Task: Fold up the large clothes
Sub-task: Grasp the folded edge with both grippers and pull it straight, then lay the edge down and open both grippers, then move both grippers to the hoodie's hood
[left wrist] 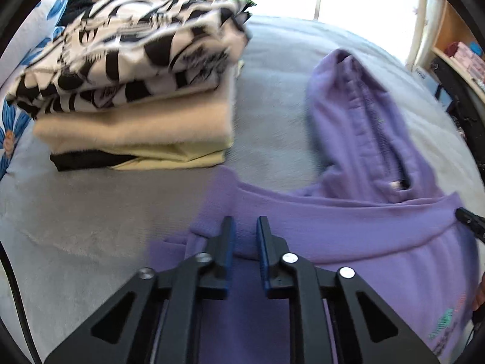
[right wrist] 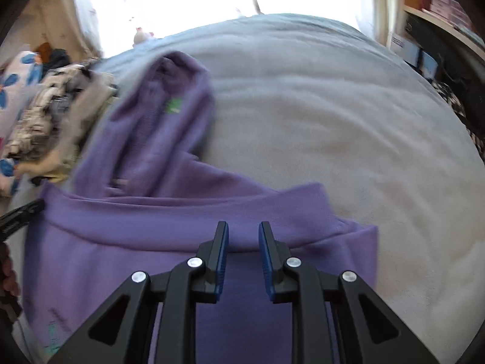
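Lying flat on the grey bed blanket (left wrist: 272, 97), the purple hoodie (left wrist: 348, 230) spreads beneath both pairs of fingers, its body partly folded and its hood (left wrist: 360, 121) stretched out ahead of them. The left gripper (left wrist: 245, 227) hangs over the hoodie's left edge with its fingers (left wrist: 228, 242) released, a narrow gap between the blue pads and nothing pinched in it; a folded band of purple cloth runs across just beyond the tips, and whether they touch the fabric cannot be told. The right gripper (right wrist: 242, 232) sits over the hoodie's right portion, its fingers (right wrist: 268, 248) likewise parted by a modest gap and holding nothing, with the same folded band (right wrist: 188, 212) crossing just past the tips. A small green print (right wrist: 174, 104) shows on the hood ahead and to the left of the right fingers. Ahead and to the left of the left fingers stands a stack of folded clothes (left wrist: 133, 91): a black-and-white patterned garment on top, a cream one below, then pale yellow and black layers. The tip of the right gripper shows at the right edge of the left wrist view, resting near the hoodie.
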Motion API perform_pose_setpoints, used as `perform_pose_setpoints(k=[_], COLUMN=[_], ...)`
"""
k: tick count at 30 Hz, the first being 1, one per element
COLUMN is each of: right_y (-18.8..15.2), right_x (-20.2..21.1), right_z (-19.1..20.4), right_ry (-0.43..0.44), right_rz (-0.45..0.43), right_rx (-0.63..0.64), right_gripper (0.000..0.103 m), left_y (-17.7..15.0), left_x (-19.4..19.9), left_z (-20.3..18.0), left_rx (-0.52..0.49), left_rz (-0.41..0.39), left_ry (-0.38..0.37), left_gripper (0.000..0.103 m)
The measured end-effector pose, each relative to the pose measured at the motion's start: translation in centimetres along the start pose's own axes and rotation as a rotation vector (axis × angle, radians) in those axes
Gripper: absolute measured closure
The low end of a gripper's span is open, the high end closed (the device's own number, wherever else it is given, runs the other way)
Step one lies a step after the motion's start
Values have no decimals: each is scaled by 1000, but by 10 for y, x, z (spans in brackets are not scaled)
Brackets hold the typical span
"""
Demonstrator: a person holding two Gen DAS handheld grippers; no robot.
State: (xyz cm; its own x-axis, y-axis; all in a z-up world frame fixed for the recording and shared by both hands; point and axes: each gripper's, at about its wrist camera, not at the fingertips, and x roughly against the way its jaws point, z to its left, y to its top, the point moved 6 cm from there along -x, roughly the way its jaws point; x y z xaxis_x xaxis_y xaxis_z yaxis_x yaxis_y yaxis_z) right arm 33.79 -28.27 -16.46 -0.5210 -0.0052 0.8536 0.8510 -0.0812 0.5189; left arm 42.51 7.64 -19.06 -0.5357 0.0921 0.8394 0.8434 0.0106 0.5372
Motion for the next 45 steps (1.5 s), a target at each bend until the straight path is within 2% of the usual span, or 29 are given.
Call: perform_pose_setpoints(k=[1,2,4,6,10,14,19,22,24,31,35,42,45], right_y=[-1,-4,-9,-11,-11,-11,-10,-11,-13,-19,-28,-42,-45], right_x=[-2,-4,-5,-4,-4,-4,2,12,21,60,84,133,156], right_z=[-11,-24,-38,-43,-39,-40,-38,-32,-26,2,21,51,63], right_ry=[-13,-11,20,45,16,21,19,25,25,55,70,90,110], right_rz=[-4,-8,-5,-8,-12,-13,-1,12,21,47,73,69,56], right_rx=[-15,-43,-85,-95,-73,-96,-92,-92,-88,-61,-29,37,57], right_gripper=[85,93,101,101,101,101,101,98,97,97,97,97,97], left_y=[-1,-2,-4,-7,-6,-7,-9,-8,-9,-19,-28,-46,-47], left_x=[-5,-8,-13,-16,-19,-15,1,16,28,75,105,162,188], left_z=[4,7,12,14,16,21,20,12,7,0,-4,-21,-29], left_rx=[4,4,4,17,40,70,47,17,-3,-31,-48,-108,-119], left_rz=[0,-7,-18,-19,-33,-41,-36,-35,-36,-20,-24,-44,-55], left_ry=[-1,-5,-17,-37,-60,-88,-52,-28,-4,28,60,59,32], left_gripper=[94,94,95,95,95,96,95,92,83,78,61,58,57])
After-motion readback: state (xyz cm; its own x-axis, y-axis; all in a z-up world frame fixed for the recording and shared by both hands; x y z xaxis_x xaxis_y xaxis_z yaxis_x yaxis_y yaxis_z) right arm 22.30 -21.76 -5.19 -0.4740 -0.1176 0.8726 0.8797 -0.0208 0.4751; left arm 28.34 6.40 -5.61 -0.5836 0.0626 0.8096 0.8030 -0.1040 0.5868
